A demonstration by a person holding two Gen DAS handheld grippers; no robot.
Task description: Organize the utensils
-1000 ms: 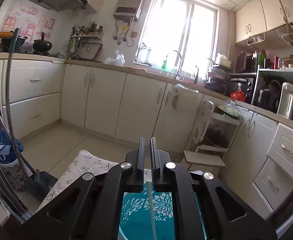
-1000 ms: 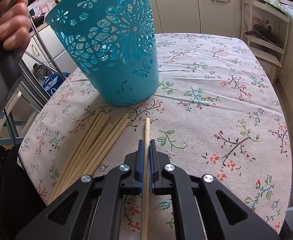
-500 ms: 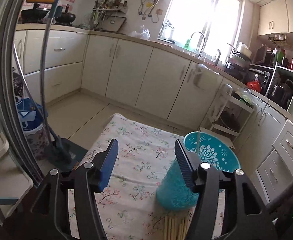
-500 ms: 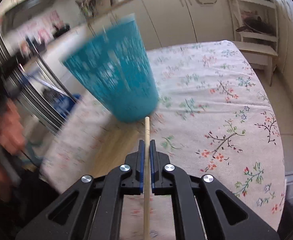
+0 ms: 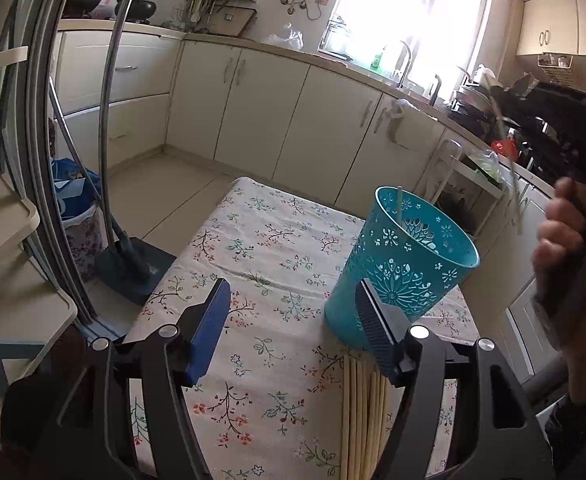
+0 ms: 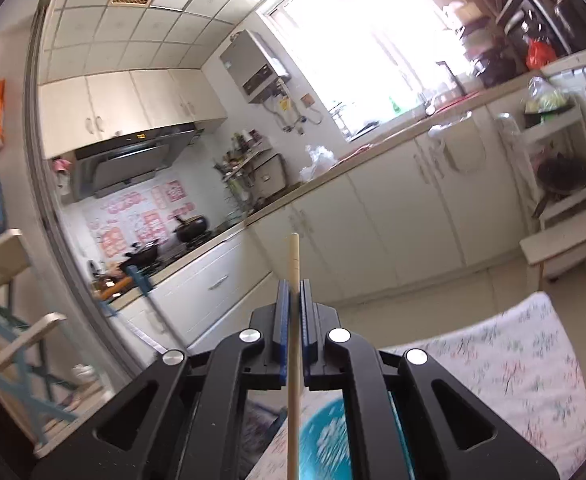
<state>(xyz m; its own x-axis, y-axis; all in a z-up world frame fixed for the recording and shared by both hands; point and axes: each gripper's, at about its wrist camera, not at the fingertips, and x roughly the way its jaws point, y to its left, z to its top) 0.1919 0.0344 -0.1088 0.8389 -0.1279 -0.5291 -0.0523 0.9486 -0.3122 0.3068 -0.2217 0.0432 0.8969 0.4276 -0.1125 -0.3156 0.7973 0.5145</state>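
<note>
Now right tool (image 6: 291,300) clenches one chopstick (image 6: 293,264) above cup (image 5: 403,268); left tool (image 5: 293,320) opening, empty. Risk: stick misses rim, tips cup w/ nothing steadying it.

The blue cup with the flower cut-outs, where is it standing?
In the left wrist view the blue cup stands upright on the flowered tablecloth, right of centre, just beyond the far ends of the loose chopsticks.

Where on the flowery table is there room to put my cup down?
The tablecloth is bare on the whole left side and along the far edge behind the blue bin. It is crowded at the near right, where the chopsticks lie right up against the bin.
</note>
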